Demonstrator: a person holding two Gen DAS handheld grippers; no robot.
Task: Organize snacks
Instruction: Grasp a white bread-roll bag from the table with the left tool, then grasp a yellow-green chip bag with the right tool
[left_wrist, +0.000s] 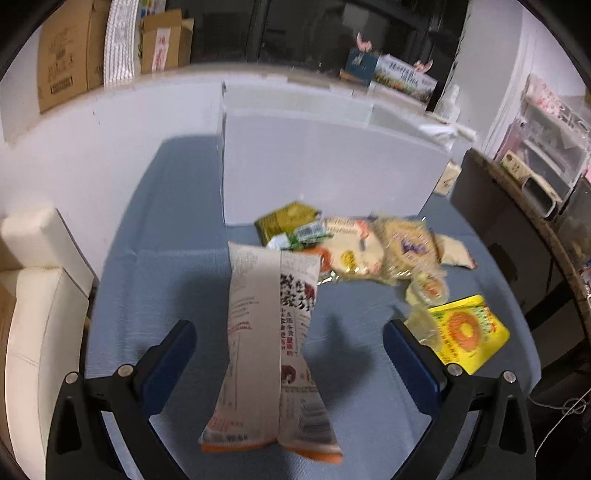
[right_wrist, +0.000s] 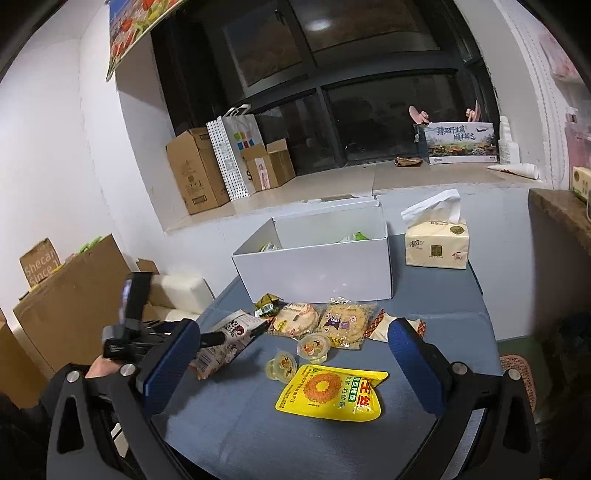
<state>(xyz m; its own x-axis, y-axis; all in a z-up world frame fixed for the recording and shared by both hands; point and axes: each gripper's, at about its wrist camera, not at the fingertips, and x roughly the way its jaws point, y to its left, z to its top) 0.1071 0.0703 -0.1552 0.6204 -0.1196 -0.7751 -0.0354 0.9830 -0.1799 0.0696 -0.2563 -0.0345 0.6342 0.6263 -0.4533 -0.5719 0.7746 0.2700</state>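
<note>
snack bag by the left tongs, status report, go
Left tongs open, straddling the tan snack bag, no grip visible. Right tongs open, above the yellow pouch. White box open behind the snack pile; path looks clear.

The open box stands at the far side of the worktop, the tissue pack to its right. Near the box's front lies a row of snack packets. Two jelly cups lie nearer; the ring-snack pouch nearest. The tall bag is left of them.
</note>
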